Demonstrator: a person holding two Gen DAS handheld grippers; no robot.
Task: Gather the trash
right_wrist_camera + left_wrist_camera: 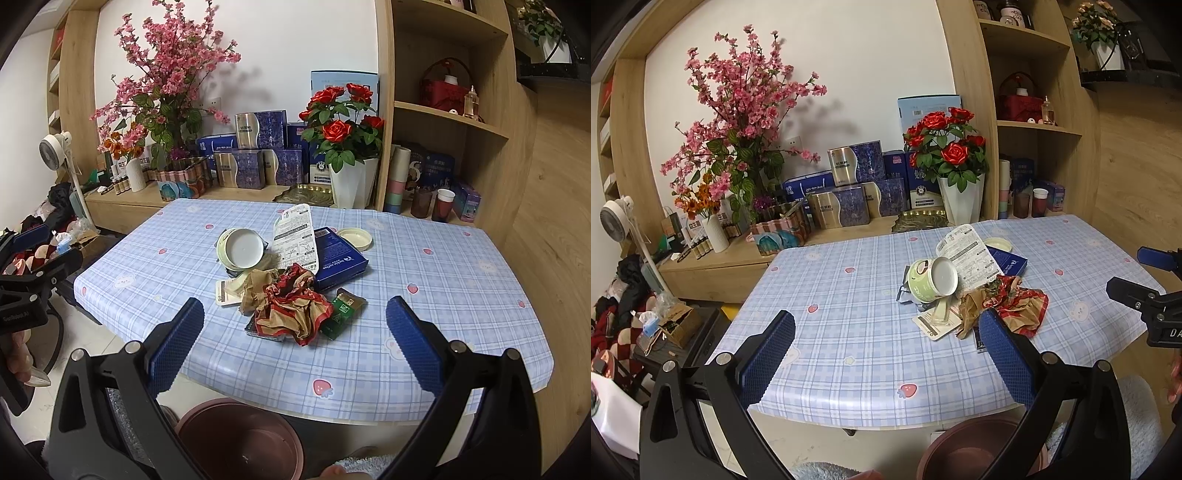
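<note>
A pile of trash lies mid-table: a tipped green paper cup (932, 280) (241, 248), a crumpled red and tan wrapper (1015, 301) (291, 306), a white printed package (967, 254) (295, 236), a dark blue box (1010, 260) (338, 258), a green packet (341, 314) and a cream lid (354, 238). A brown bin (240, 439) (982, 450) stands on the floor below the table's near edge. My left gripper (886, 350) is open and empty, near the pile's left. My right gripper (295, 343) is open and empty, just short of the wrapper.
The table has a blue plaid cloth (849, 295) (443, 288). Behind it a wooden sideboard holds flower vases (960, 199), blue boxes (255, 147) and bottles. Shelves with cups stand at right (443, 199). A fan (617, 218) and clutter are on the left floor.
</note>
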